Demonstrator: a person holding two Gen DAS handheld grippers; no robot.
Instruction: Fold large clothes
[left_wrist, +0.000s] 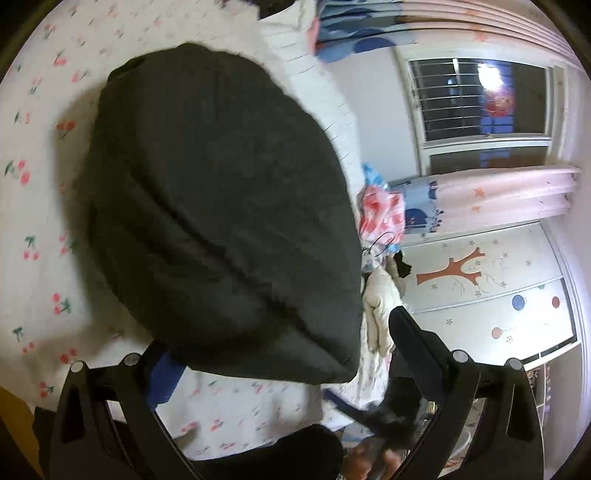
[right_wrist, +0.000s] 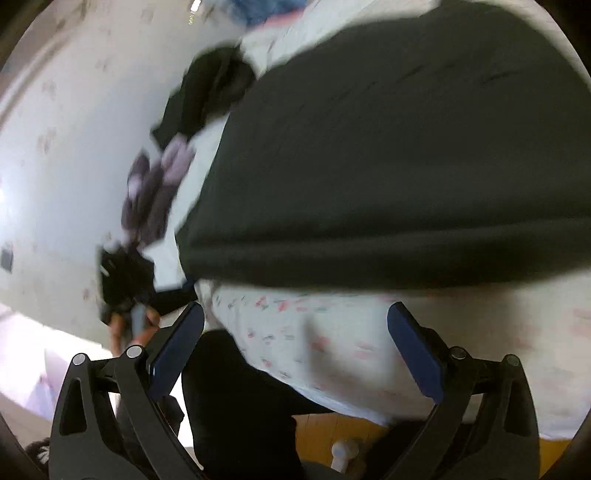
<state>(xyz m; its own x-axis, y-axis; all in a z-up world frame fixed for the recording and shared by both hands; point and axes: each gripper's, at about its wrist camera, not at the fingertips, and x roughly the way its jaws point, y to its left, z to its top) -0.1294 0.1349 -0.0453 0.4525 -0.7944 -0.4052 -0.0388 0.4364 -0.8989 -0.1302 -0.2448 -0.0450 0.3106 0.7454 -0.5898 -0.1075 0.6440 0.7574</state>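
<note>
A large dark grey garment (left_wrist: 221, 206) lies folded in a thick bundle on a white bed sheet (left_wrist: 33, 206) printed with red cherries. It also fills the upper right of the right wrist view (right_wrist: 388, 158). My left gripper (left_wrist: 280, 354) is open, with its left finger partly hidden under the bundle's near edge. My right gripper (right_wrist: 295, 332) is open and empty just in front of the garment's folded edge, over the sheet (right_wrist: 317, 343).
A pile of black and purple clothes (right_wrist: 159, 192) lies left of the garment. Pink and blue bedding (left_wrist: 380, 218) and a cream cloth (left_wrist: 380, 306) lie by the bed's edge. A window (left_wrist: 480, 99), curtains and a painted wardrobe (left_wrist: 480, 288) stand beyond.
</note>
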